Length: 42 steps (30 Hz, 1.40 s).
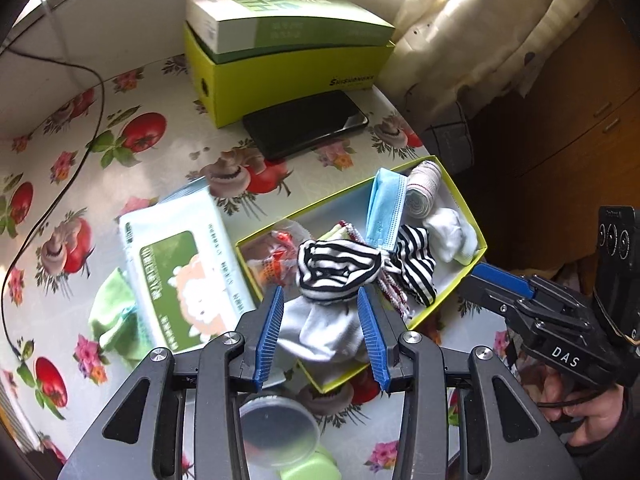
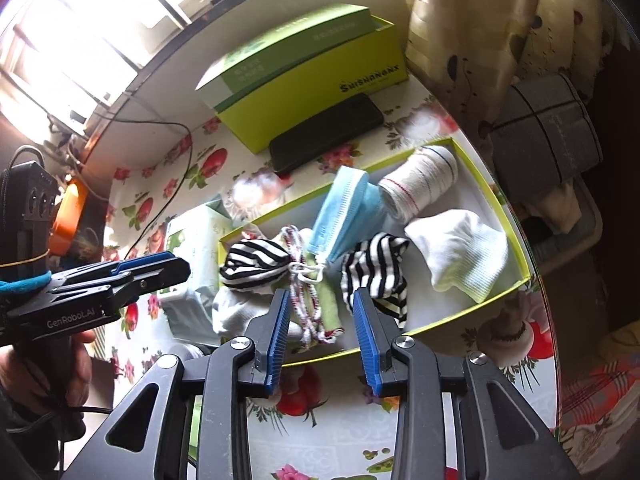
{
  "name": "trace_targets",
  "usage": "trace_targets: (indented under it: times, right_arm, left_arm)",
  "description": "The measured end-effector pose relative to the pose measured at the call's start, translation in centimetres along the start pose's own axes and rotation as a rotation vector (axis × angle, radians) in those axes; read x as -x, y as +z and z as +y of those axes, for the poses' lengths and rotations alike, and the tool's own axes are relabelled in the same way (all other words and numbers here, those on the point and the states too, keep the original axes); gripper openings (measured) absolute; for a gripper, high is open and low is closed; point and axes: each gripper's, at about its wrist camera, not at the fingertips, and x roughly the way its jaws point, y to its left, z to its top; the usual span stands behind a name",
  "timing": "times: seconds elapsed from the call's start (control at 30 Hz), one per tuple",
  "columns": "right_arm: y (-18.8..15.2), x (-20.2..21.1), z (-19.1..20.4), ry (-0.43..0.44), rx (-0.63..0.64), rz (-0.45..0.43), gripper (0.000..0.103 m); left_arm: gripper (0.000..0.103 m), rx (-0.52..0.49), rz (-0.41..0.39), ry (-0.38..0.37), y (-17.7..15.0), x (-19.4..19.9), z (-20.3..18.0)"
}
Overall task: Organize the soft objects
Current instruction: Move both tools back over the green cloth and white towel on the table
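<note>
A shallow yellow-green box (image 1: 461, 200) (image 2: 505, 216) holds a blue face mask (image 1: 384, 208) (image 2: 344, 208), a rolled bandage (image 1: 424, 184) (image 2: 420, 184), a white sock (image 1: 448, 232) (image 2: 460, 252) and striped socks (image 1: 416, 268) (image 2: 376, 272). My left gripper (image 1: 320, 298) (image 2: 178, 270) is open above the box's near-left corner. A white sock with a striped cuff (image 1: 336, 272) (image 2: 252, 264) lies loose between its pads. My right gripper (image 2: 320, 300) (image 1: 480, 280) is open over a green cloth with red-white trim (image 2: 316, 304); its pads do not press on it.
A wet-wipes pack (image 1: 180, 264) and a light green cloth (image 1: 112, 320) lie left of the box. Behind stand a black phone (image 1: 304, 124) and stacked yellow-green cartons (image 1: 288, 72). A lidded plastic tub (image 1: 276, 428) sits near me. A black cable (image 1: 80, 160) crosses the flowered tablecloth.
</note>
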Motion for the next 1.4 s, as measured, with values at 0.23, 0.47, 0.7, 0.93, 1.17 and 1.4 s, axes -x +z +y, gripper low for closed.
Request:
trace_targets:
  times: [0.23, 0.47, 0.7, 0.93, 1.17, 1.4]
  right_arm:
    - [-0.2, -0.1, 3.4, 0.007, 0.077, 0.014, 0.046]
    - [-1.3, -0.7, 7.0, 0.035, 0.157, 0.053, 0.049]
    - [-2.2, -1.0, 10.3, 0.064, 0.225, 0.088, 0.049]
    - [-2.6, -0.9, 13.1, 0.073, 0.281, 0.11, 0.049]
    - [-3.3, -1.0, 15.1, 0.085, 0.325, 0.134, 0.049]
    - [-3.8, -1.3, 16.3, 0.084, 0.339, 0.148, 0.049]
  left_arm:
    - [0.04, 0.067, -0.047, 0.016, -2.2, 2.7, 2.4]
    - [0.04, 0.149, -0.088, 0.059, -4.8, 5.0, 6.0]
    - [0.04, 0.243, -0.101, 0.086, -7.6, 6.4, 9.7]
    - [0.04, 0.296, -0.12, 0.093, -9.8, 7.6, 11.8]
    - [0.04, 0.332, -0.135, 0.088, -10.8, 8.1, 13.2]
    - [0.04, 0.351, -0.139, 0.089, -11.0, 8.2, 14.0]
